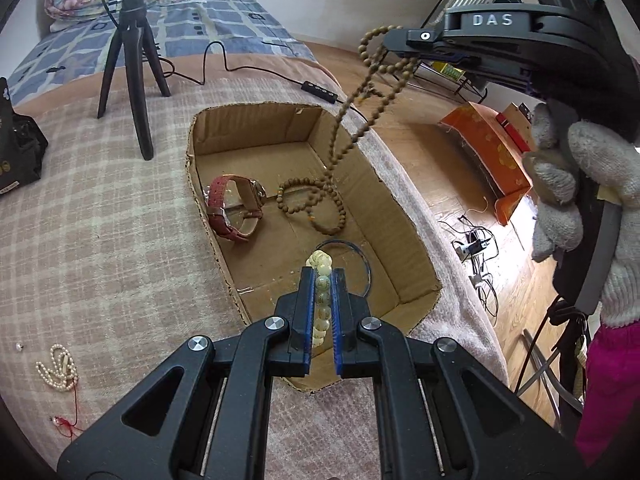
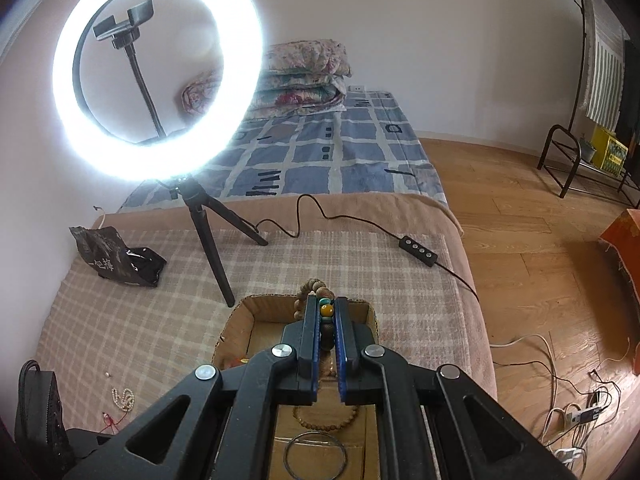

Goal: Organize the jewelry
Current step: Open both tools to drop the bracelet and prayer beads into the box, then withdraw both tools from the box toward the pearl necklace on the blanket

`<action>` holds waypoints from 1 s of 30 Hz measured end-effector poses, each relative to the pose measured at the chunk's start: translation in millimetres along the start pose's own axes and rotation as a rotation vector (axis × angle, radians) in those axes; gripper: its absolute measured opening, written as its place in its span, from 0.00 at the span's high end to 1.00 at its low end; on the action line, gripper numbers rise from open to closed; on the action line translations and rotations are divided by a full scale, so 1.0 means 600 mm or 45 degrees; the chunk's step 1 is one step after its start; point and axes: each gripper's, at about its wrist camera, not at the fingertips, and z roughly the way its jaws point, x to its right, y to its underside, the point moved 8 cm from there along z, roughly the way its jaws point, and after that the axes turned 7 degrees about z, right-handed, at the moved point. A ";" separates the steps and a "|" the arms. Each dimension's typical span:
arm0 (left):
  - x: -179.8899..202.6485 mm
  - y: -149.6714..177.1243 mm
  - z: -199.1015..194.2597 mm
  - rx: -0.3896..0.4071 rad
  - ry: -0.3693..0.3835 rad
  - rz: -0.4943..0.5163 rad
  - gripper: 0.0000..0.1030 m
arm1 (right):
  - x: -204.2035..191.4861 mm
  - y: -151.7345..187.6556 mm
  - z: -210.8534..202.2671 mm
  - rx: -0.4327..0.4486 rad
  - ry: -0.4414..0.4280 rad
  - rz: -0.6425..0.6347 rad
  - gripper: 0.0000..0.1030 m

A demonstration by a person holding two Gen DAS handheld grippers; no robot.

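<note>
Limp, light wooden bead strand [image 1: 352,120] dangling into cardboard box [image 1: 256,120] from clenched right gripper [image 2: 328,316]; stiffer pale bead bracelet [image 1: 322,292] pinched in left gripper [image 1: 323,280], best held mid-strand.

Matt cardboard box [image 1: 256,128] on rough woven blanket [image 1: 100,220].
</note>
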 end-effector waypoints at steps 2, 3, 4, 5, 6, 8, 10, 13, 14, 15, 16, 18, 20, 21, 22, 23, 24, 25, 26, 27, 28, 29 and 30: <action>0.001 -0.001 0.002 0.000 0.001 0.012 0.95 | 0.000 0.003 0.009 -0.009 -0.020 0.011 0.93; 0.000 -0.002 0.002 0.005 -0.004 0.018 0.95 | -0.001 0.005 0.011 -0.015 -0.030 0.018 0.82; 0.002 -0.002 0.002 0.005 -0.006 0.024 0.95 | -0.001 0.006 0.014 -0.015 -0.035 0.024 0.68; 0.002 -0.001 0.002 -0.001 -0.007 0.029 0.91 | 0.000 0.007 0.015 -0.014 -0.034 0.028 0.64; 0.001 0.000 0.002 -0.008 -0.018 0.029 0.83 | -0.001 0.009 0.017 -0.018 -0.032 0.028 0.59; -0.002 0.000 -0.002 0.008 -0.029 0.032 0.57 | -0.003 0.014 0.021 -0.031 -0.026 0.020 0.48; -0.004 0.002 -0.005 0.018 -0.061 0.050 0.57 | -0.002 0.020 0.023 -0.027 0.012 0.005 0.32; -0.003 0.008 -0.005 0.013 -0.087 0.075 0.55 | -0.003 0.028 0.025 -0.030 0.036 0.000 0.21; -0.003 0.010 -0.006 0.014 -0.095 0.080 0.55 | -0.002 0.031 0.026 -0.033 0.042 0.003 0.20; -0.003 0.011 -0.007 0.016 -0.105 0.085 0.55 | -0.003 0.033 0.026 -0.037 0.045 0.006 0.18; -0.002 0.012 -0.010 0.017 -0.116 0.092 0.55 | -0.003 0.036 0.027 -0.042 0.046 0.007 0.18; 0.000 0.014 -0.014 0.023 -0.127 0.102 0.55 | -0.004 0.041 0.026 -0.049 0.059 0.005 0.17; 0.002 0.015 -0.021 0.029 -0.134 0.110 0.55 | -0.005 0.046 0.022 -0.048 0.071 0.007 0.14; 0.002 0.017 -0.025 0.033 -0.139 0.112 0.54 | -0.005 0.048 0.019 -0.047 0.071 0.010 0.13; 0.002 0.019 -0.029 0.037 -0.142 0.111 0.54 | -0.005 0.051 0.015 -0.045 0.070 0.015 0.13; 0.002 0.020 -0.034 0.040 -0.142 0.111 0.54 | -0.006 0.053 0.012 -0.045 0.067 0.020 0.13; 0.002 0.022 -0.039 0.044 -0.144 0.110 0.54 | -0.007 0.055 0.008 -0.043 0.064 0.027 0.13; 0.002 0.024 -0.045 0.051 -0.147 0.112 0.54 | -0.007 0.057 0.004 -0.041 0.062 0.035 0.13; 0.001 0.027 -0.050 0.056 -0.152 0.116 0.54 | -0.008 0.059 -0.001 -0.040 0.059 0.043 0.13; 0.000 0.031 -0.058 0.060 -0.162 0.122 0.54 | -0.009 0.061 -0.005 -0.038 0.057 0.048 0.13; -0.001 0.033 -0.064 0.063 -0.168 0.128 0.54 | -0.011 0.063 -0.009 -0.035 0.055 0.051 0.13; -0.004 0.038 -0.072 0.067 -0.178 0.136 0.54 | -0.013 0.065 -0.014 -0.032 0.052 0.054 0.13; -0.006 0.040 -0.078 0.071 -0.184 0.141 0.54 | -0.015 0.068 -0.020 -0.027 0.048 0.057 0.12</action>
